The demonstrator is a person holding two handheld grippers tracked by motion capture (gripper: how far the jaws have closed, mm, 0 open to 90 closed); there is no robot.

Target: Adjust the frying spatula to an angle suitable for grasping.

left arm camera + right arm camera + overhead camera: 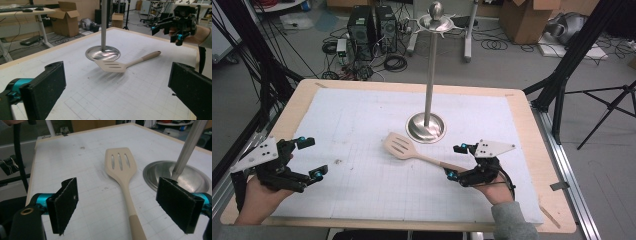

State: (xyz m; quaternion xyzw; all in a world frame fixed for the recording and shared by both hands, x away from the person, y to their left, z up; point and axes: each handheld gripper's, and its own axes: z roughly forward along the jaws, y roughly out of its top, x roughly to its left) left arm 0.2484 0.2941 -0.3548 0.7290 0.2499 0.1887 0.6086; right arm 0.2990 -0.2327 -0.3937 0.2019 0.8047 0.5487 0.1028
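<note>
Left claw (314, 158) sits at the near left edge of the worktop (362, 95), held in a hand (259, 197); its jaws stand wide apart with nothing between them, and they point across the white gridded mat (362, 190) toward the centre. In the left gripper view the same jaws frame bare mat, with the spatula (117, 65) lying well ahead of them. The spatula (412, 151) lies flat near the middle of the mat, its slotted blade toward the stand and its handle running toward the near right. Just behind the blade is the round steel base (426, 127) of an upright pole (430, 75); blade and base are close, and contact cannot be judged. Right claw (455, 161) is at the handle's end, jaws apart, one on each side of the handle. In the right gripper view the handle (132, 217) runs up between the two pads (63, 203) with clear gaps on both sides; the pads are not touching it.
</note>
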